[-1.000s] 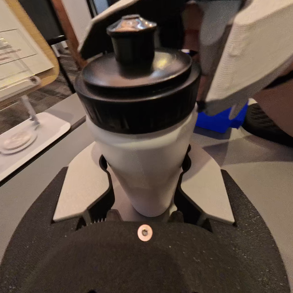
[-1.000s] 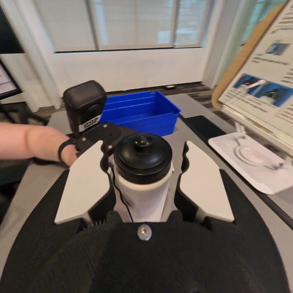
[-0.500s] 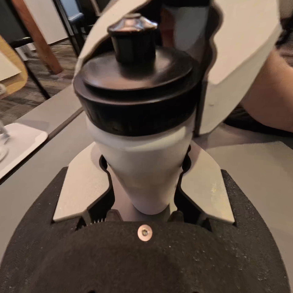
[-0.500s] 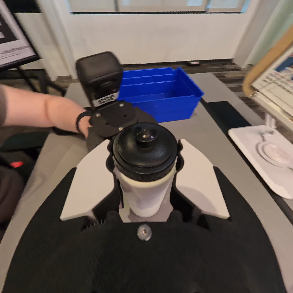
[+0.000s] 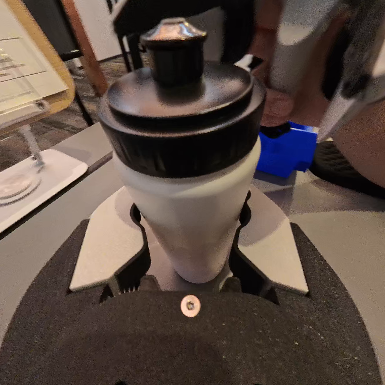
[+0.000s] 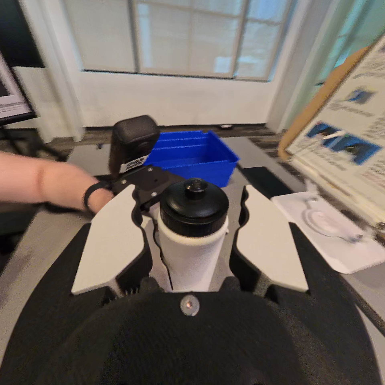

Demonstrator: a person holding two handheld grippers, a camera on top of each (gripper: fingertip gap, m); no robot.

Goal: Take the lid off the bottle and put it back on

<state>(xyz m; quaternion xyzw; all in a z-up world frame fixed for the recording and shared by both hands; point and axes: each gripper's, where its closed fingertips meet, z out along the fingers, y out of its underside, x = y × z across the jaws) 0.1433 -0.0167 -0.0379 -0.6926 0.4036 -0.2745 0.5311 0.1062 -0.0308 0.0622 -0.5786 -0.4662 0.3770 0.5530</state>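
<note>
I see a smooth white plastic bottle (image 5: 187, 218) standing upright on the matte grey table (image 5: 333, 239), capped by a glossy black screw lid (image 5: 179, 125) with a ribbed rim and a pull spout on top. My left gripper (image 5: 190, 220), with flat white fingers (image 5: 108, 250) and scalloped black inner pads on a grainy black body, is clamped on the bottle's body below the lid, both pads pressing its sides. In the right wrist view, my right gripper (image 6: 190, 210) is spread wide, its white fingers (image 6: 268, 239) flanking the lid (image 6: 193, 206) and bottle (image 6: 191, 256) with clear gaps on both sides, touching neither. Beyond the bottle sits a blue rectangular plastic bin (image 6: 193, 158). To the right lies a white flat tray (image 6: 337, 235) carrying the clear stand of a wood-edged poster board (image 6: 333, 125). The hand (image 6: 62, 187) holding the left gripper comes in from the left, with that gripper's black camera block (image 6: 133, 141) just behind the bottle.
</note>
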